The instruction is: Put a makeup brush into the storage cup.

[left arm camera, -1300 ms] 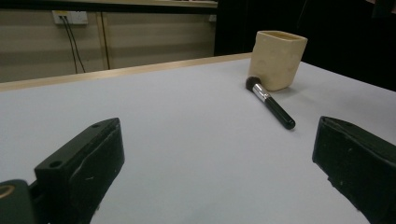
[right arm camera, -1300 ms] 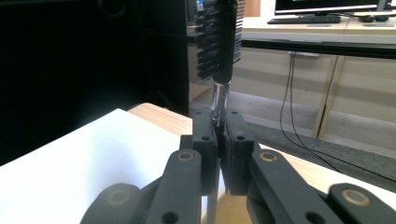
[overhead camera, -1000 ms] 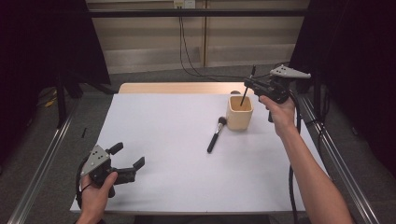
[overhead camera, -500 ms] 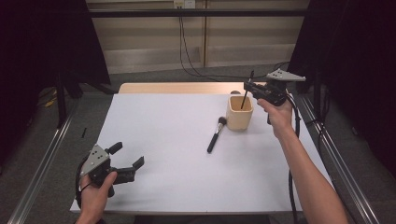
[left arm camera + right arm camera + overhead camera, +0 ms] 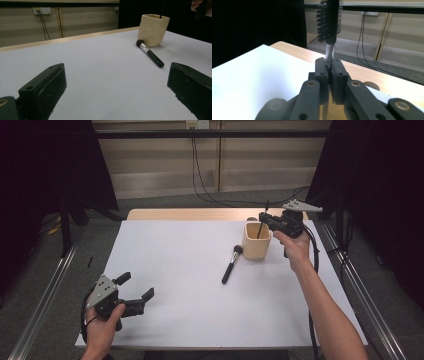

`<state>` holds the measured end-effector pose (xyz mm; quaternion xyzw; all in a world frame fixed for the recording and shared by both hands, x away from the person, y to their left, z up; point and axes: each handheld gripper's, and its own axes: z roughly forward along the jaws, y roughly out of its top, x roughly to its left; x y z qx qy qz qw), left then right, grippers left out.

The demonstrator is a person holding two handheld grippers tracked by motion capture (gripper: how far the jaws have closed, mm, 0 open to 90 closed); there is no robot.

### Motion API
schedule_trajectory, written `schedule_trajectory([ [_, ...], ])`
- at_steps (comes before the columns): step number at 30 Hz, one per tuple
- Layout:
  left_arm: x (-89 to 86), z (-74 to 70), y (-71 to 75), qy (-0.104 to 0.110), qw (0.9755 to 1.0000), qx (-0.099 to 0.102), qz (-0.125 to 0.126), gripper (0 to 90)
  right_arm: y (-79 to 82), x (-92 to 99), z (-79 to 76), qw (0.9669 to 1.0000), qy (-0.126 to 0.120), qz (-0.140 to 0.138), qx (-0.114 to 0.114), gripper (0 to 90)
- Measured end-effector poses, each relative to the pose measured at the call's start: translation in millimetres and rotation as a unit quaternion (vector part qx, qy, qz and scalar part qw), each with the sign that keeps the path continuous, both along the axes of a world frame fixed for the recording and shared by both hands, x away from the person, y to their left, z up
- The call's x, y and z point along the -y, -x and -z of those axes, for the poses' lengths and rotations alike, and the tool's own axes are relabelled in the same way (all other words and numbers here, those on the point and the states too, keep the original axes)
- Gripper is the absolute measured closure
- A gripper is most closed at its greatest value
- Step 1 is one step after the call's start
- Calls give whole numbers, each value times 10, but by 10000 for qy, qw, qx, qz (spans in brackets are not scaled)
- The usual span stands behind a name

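Right tool view: my right tool (image 5: 329, 75) was clenched on the thin stem of a black bristle brush (image 5: 330, 18), bristles upward.
High view: the same brush (image 5: 261, 224) stood with its lower end inside the beige cup (image 5: 256, 241) at the desk's (image 5: 175, 270) far right.
Left tool view: the cup (image 5: 153, 29) had dimpled walls; a makeup brush (image 5: 150, 53), glossy black handle, silver ferrule, lay touching its base.
Right hand (image 5: 295, 247): raised beside the cup, forearm stretched forward.
Left tool (image 5: 134, 292): released, jaws wide, low at the near-left edge.
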<state>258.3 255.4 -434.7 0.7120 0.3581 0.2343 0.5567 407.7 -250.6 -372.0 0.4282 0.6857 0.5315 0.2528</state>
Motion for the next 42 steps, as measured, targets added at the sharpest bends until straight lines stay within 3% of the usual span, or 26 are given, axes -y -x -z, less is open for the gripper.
schedule_trajectory([
  [35, -18, 9, 4, -13, 10000, -32, -39, 22, 0, 32, 348, 9993, -76, 44, -362, 855],
  [42, -19, 14, 0, -60, 10000, -54, -10, 22, 7, 19, 411, 9986, -77, 44, -515, 793],
])
